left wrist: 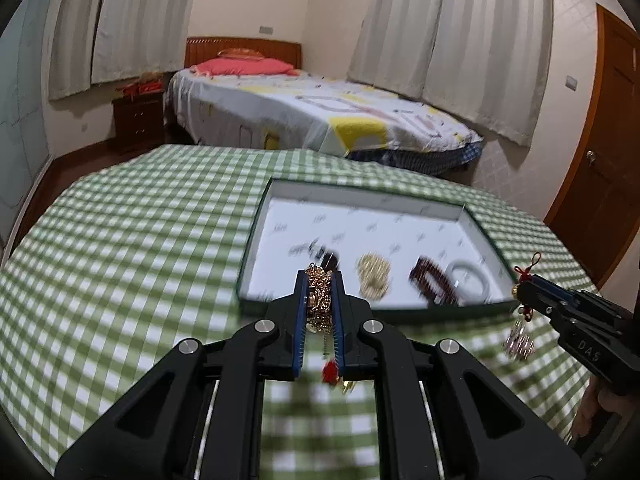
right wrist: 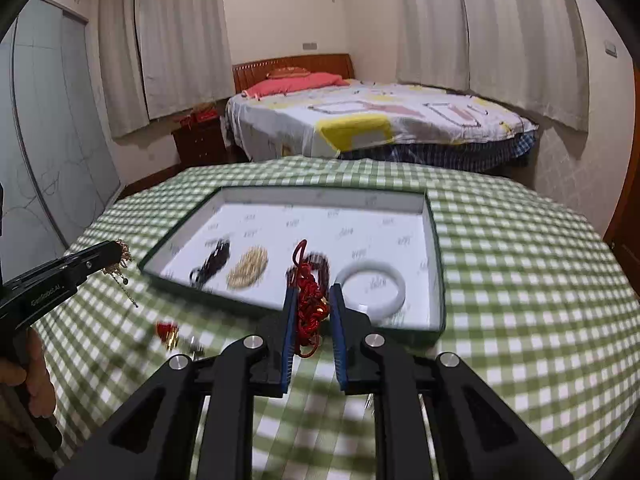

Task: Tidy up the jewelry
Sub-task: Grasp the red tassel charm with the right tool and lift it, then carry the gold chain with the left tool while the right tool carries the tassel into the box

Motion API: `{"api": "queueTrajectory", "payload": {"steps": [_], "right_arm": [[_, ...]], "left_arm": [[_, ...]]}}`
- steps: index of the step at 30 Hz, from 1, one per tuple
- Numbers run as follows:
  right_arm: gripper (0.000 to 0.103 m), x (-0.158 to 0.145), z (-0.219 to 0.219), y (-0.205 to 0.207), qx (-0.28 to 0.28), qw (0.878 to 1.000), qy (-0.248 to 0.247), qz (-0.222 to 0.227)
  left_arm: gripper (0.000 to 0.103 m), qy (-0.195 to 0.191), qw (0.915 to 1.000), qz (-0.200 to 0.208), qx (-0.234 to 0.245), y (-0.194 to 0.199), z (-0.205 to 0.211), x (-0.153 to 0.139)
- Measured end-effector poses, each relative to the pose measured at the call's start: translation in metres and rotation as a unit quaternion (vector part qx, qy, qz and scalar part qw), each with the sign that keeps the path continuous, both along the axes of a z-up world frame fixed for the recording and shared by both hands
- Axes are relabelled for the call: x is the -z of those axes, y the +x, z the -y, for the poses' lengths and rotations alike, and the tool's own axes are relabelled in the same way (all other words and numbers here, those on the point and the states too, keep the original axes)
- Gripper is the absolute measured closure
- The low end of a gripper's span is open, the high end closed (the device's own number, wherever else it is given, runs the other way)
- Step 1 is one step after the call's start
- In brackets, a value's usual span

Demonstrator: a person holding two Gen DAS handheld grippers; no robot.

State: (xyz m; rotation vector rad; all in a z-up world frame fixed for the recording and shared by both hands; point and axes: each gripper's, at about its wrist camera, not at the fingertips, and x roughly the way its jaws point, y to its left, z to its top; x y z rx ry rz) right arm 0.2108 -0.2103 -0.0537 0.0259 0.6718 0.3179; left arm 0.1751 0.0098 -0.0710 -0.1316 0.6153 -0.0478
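Currently your left gripper [left wrist: 320,300] is clenched on a bunched gold chain [left wrist: 319,300], held just short of the tray's [left wrist: 256,216] near rim, above the checked cloth [left wrist: 140,240]. Your right gripper [right wrist: 312,312] grasps a red knotted cord [right wrist: 308,304], also just short of that rim.

Handling, judged: both pieces are light, limp and prone to tangle. The chain has no stiffness; loose ends and a red tassel [left wrist: 330,369] hang below your jaws, so its long axis runs downward. The cord likewise droops; from the left view a metal charm [left wrist: 519,344] swings under it. Neither piece points anywhere of its own; gravity sets the line. You hold each at the bunched middle, which seems sound, though trailing ends could catch the rim.

Inside the tray, along its near side, lie a dark bead string [right wrist: 212,264], a gold pile [right wrist: 248,268], dark red beads [right wrist: 322,264] and a white bangle [right wrist: 372,288]. The bangle looks rigid and breakable.
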Motion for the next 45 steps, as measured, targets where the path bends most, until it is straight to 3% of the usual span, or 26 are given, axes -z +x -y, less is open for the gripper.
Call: {"api": "queueTrajectory", "payload": {"steps": [6, 11, 18, 23, 31, 41, 45], "right_arm": [[0.086, -0.018, 0.007, 0.033, 0.01, 0.999, 0.005, 0.031], [0.086, -0.017, 0.01, 0.069, 0.016, 0.999, 0.002, 0.039], [0.086, 0.009, 0.011, 0.115, 0.019, 1.0, -0.011, 0.001], [0.086, 0.031, 0.016, 0.141, 0.02, 0.999, -0.014, -0.048], [0.086, 0.049, 0.018, 0.159, 0.028, 0.993, -0.012, -0.116], [0.081, 0.057, 0.016, 0.165, 0.029, 0.988, -0.027, -0.149], [0.069, 0.057, 0.017, 0.166, 0.029, 0.988, -0.027, -0.148]], "left_arm": [[0.091, 0.01, 0.9994, 0.03, 0.015, 0.04, 0.012, -0.02], [0.091, 0.017, 0.9993, 0.026, 0.022, 0.083, 0.017, -0.02], [0.091, 0.014, 0.999, -0.036, 0.022, 0.16, 0.013, 0.01], [0.091, 0.019, 0.9959, -0.086, 0.02, 0.19, 0.011, 0.039], [0.091, 0.019, 0.9901, -0.139, 0.015, 0.21, 0.01, 0.058], [0.089, 0.009, 0.9857, -0.167, 0.016, 0.217, 0.01, 0.069], [0.071, 0.0, 0.9862, -0.165, 0.011, 0.217, 0.008, 0.069]]}}
